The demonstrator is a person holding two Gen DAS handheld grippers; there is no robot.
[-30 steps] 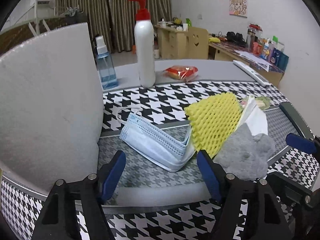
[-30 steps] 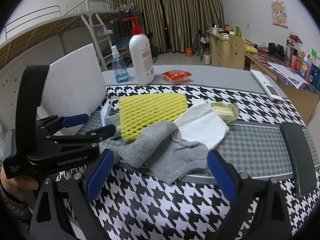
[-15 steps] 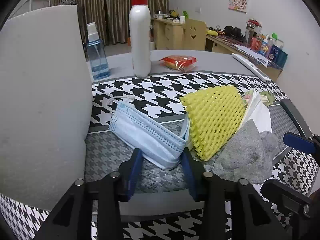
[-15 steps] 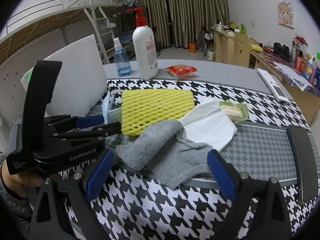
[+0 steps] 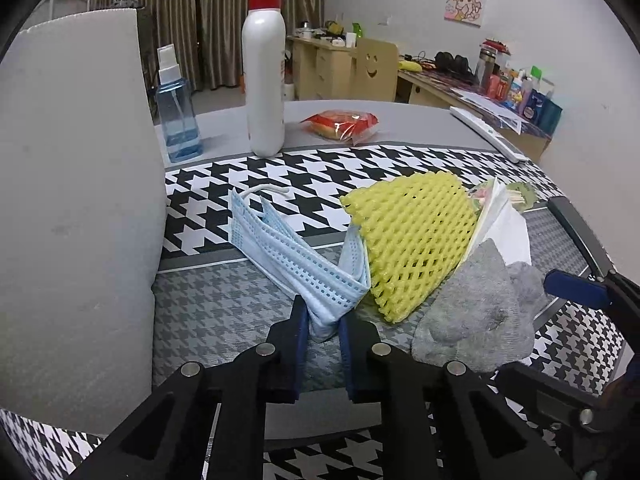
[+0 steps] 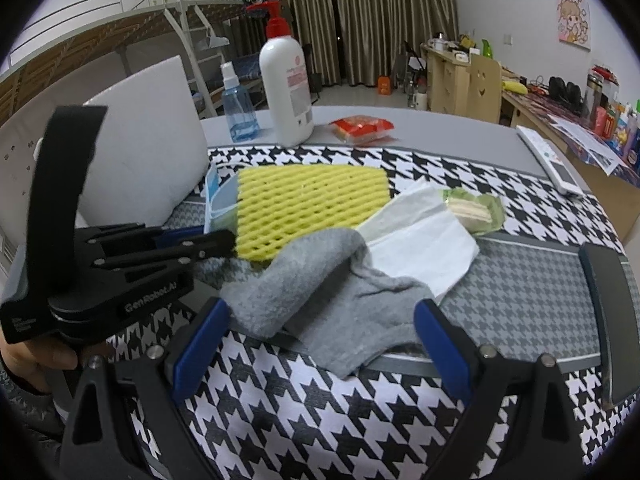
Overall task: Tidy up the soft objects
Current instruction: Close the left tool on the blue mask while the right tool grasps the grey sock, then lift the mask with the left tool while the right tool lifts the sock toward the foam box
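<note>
Mask [image 5: 296,264] corner pinched in my left claw [image 5: 324,330], jaws just closing (easiest loose edge); right claw [image 6: 320,320] spread.

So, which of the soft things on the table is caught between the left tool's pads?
The blue face mask, pinched at its near corner; yellow foam net and grey sock lie free.

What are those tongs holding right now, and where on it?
The left tongs have just been closing and now pinch the blue mask at its near folded end. The right tongs are open, astride the grey sock, holding nothing.
</note>
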